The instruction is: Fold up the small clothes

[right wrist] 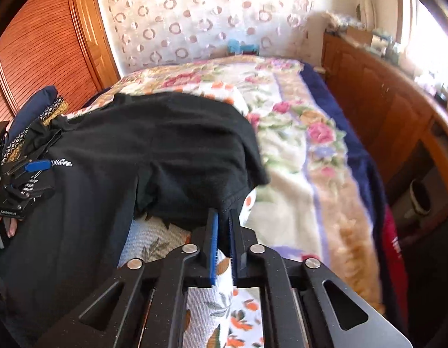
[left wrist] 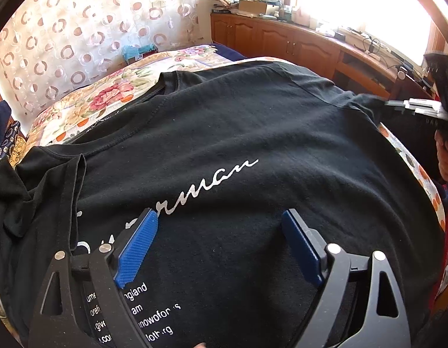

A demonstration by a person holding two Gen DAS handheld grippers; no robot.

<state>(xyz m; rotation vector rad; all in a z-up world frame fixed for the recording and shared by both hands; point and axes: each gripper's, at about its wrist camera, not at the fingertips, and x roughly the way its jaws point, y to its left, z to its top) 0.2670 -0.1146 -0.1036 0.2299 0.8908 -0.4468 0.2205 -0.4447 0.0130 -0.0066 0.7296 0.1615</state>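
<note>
A black T-shirt (left wrist: 238,145) with white script lettering lies spread on the floral bedspread (left wrist: 113,87). My left gripper (left wrist: 219,223) is open, its blue pads just above the shirt's printed chest, holding nothing. My right gripper (right wrist: 224,217) is shut on the hem of the shirt's sleeve (right wrist: 195,156) and holds it lifted and folded over the shirt body. In the left wrist view the right gripper (left wrist: 392,104) shows at the far right edge, pinching the sleeve. In the right wrist view the left gripper (right wrist: 35,168) shows at the far left over the shirt.
The floral bedspread (right wrist: 296,150) extends right of the shirt. A wooden cabinet (left wrist: 281,37) with clutter runs along the window side. A wooden slatted door (right wrist: 35,52) stands far left. Dark blue patterned clothes (right wrist: 35,110) lie beyond the shirt. A red item (right wrist: 393,237) lies at the bed's right edge.
</note>
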